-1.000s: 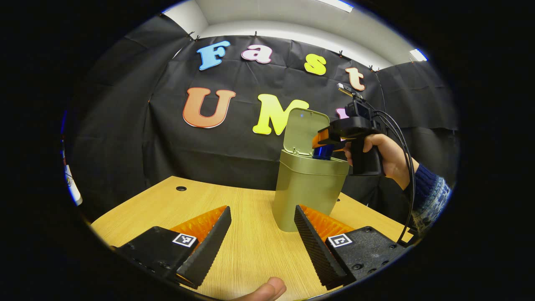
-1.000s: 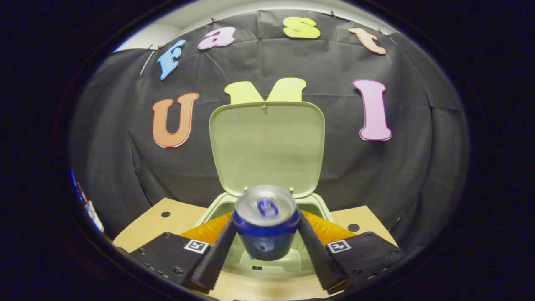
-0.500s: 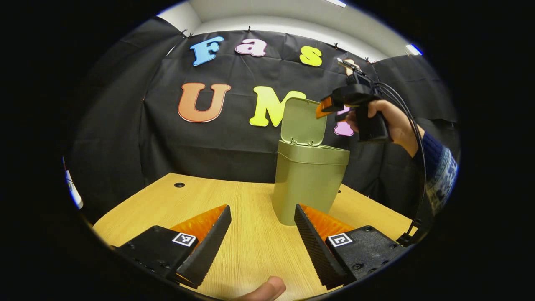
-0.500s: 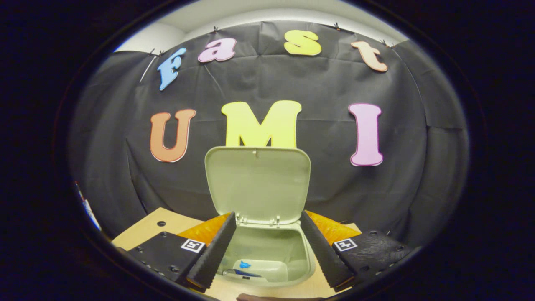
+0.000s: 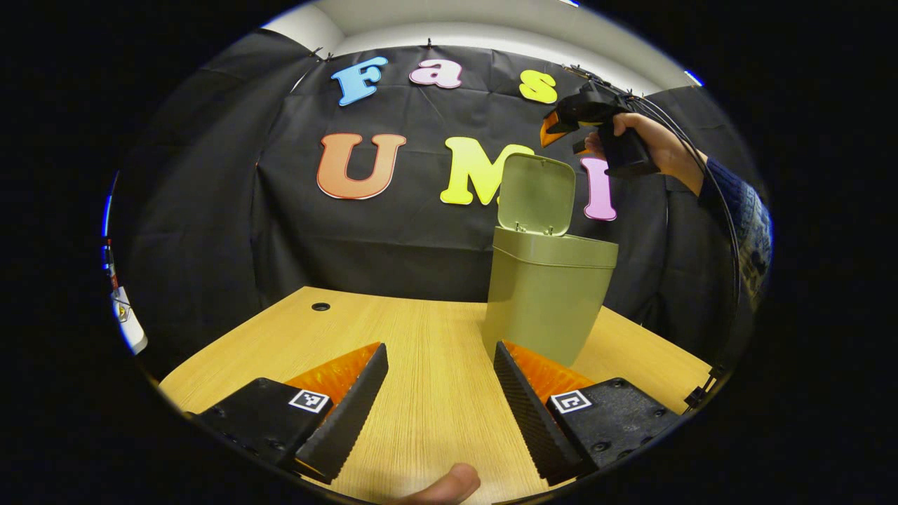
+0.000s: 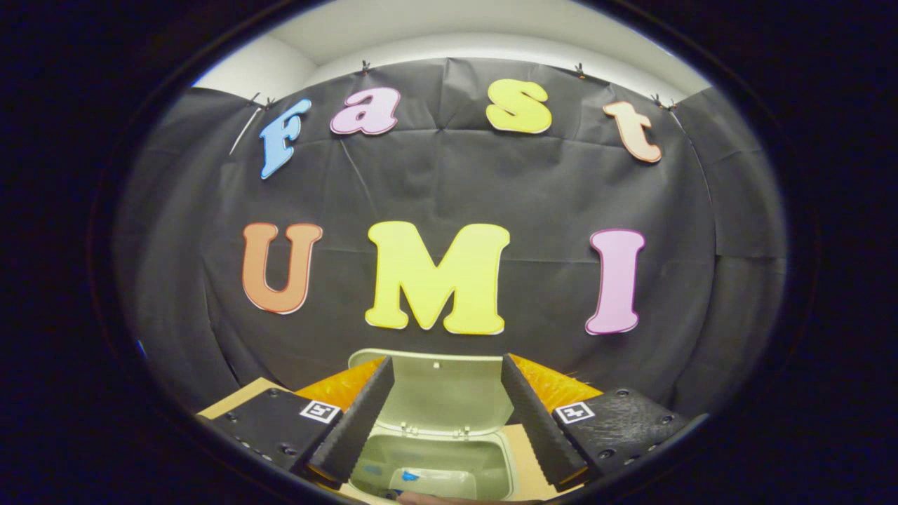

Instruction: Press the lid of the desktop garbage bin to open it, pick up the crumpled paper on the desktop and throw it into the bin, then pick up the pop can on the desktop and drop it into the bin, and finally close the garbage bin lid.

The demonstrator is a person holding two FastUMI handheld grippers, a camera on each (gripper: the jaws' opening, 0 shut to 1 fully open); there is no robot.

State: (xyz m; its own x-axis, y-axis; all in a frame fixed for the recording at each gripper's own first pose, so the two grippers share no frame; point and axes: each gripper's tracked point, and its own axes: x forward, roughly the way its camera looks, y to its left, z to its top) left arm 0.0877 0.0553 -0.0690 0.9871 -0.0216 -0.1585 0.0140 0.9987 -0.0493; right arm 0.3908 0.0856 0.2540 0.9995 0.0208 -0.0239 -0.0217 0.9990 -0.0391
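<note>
In the left gripper view, your left gripper (image 5: 440, 393) sits low in the frame over the wooden table (image 5: 421, 337), fingers wide apart and holding nothing. Farther back, right of center, stands the green bin (image 5: 547, 294) with its lid (image 5: 537, 194) up. At the upper right, your right gripper (image 5: 554, 126) hangs above the lid. In the right gripper view, its fingers are wide apart and empty, with the open bin (image 6: 435, 463) below at the bottom center.
</note>
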